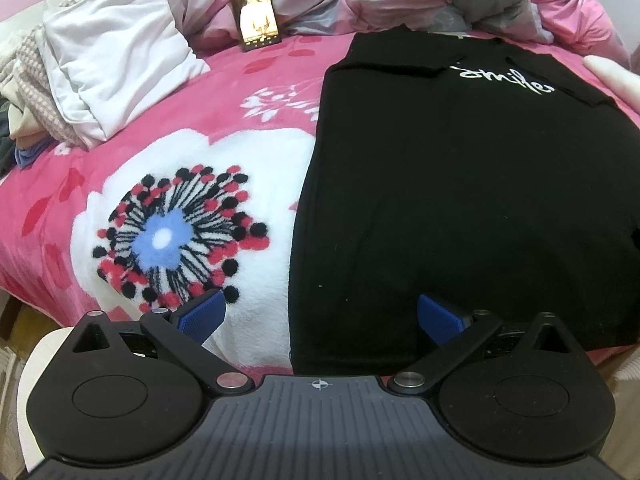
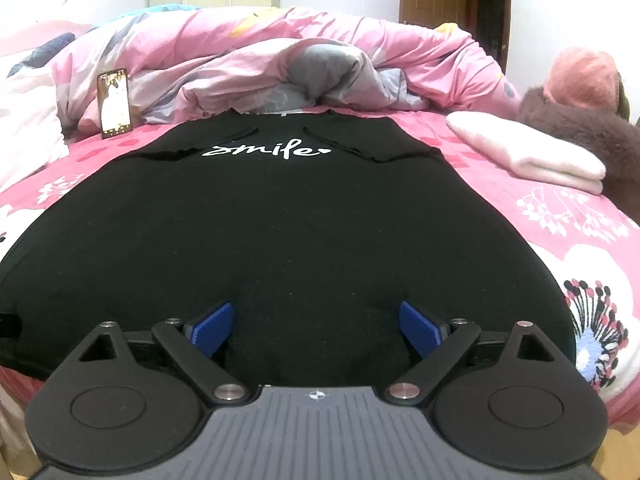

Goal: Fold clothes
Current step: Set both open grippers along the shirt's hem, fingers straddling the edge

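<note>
Bed: I saw a bed under a pink blanket printed with large white flowers, one with a blue centre ringed by red and black dots.
Duvet: a rumpled pink and grey duvet was heaped along the far side of the bed.
Black shirt, place: the black shirt lay flat on the blanket in front of both my claws, its near hem at the near edge of the bed.
Black shirt, axis: its long axis ran straight away from me, hem nearest, neck farthest and touching the duvet's edge.
Black shirt, look: plain black, smooth, both sleeves folded inward over the chest, with white script reading "smile" between them.
White bundle: a folded white garment sat on a pile of other clothes well apart to the left of the shirt.
Pink towel: a folded pale pink cloth lay to the shirt's right, beside a brown and pink plush toy.
Left claw: my left claw was released, spread wide over the shirt's near left edge, one blue pad over blanket, one over shirt, nothing gripped.
Right claw: my right claw was released, spread wide above the hem, no cloth pinched.
Phone: a phone stood propped against the duvet, screen lit.
</note>
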Available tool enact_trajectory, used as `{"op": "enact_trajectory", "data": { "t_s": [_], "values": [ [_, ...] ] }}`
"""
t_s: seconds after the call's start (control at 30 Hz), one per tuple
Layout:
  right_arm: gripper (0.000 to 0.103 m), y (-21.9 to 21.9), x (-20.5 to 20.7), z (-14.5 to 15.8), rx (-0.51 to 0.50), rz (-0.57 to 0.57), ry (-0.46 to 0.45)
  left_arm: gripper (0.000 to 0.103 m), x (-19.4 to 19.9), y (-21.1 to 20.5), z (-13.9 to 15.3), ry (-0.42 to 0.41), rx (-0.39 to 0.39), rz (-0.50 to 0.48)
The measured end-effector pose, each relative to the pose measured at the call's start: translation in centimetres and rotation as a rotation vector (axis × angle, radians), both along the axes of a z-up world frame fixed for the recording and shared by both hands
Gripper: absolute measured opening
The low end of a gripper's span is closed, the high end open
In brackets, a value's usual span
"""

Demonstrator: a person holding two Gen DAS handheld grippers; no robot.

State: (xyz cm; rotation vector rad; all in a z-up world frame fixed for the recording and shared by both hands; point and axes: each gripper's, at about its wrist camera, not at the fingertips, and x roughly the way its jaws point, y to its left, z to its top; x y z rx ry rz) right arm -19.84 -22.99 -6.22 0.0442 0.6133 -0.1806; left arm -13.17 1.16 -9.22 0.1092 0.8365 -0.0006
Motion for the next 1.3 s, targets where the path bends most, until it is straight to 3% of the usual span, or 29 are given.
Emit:
{"op": "enact_trajectory", "data": {
  "t_s": [0.2,0.47,0.9,1.07,1.13,1.3],
  "values": [
    [0.094,0.1,-0.2,0.1,0.01,-0.001,-0.005,0.103,0.0,-0.1,-0.3,-0.009,-0.001,0.004],
    [0.096,0.0,-0.3,0.3,0.029,-0.003,-0.01,0.103,-0.9,0.3,-0.7,-0.08,0.003,-0.045],
    [0.098,-0.5,-0.5,0.5,0.072,0.004,-0.025,0.103,-3.4,4.0,-0.3,-0.2,-0.245,-0.149],
    [0.098,-0.5,-0.6,0.5,0.078,0.004,-0.028,0.095,-3.7,3.7,-0.7,-0.223,-0.259,-0.209],
    [0.098,-0.5,-0.5,0.5,0.078,0.004,-0.029,0.074,-3.4,3.7,-1.2,-0.198,-0.261,-0.213],
    [0.098,-0.3,-0.5,0.4,0.077,0.003,-0.03,0.065,-2.7,4.9,-1.8,-0.154,-0.331,-0.187]
  ]
}}
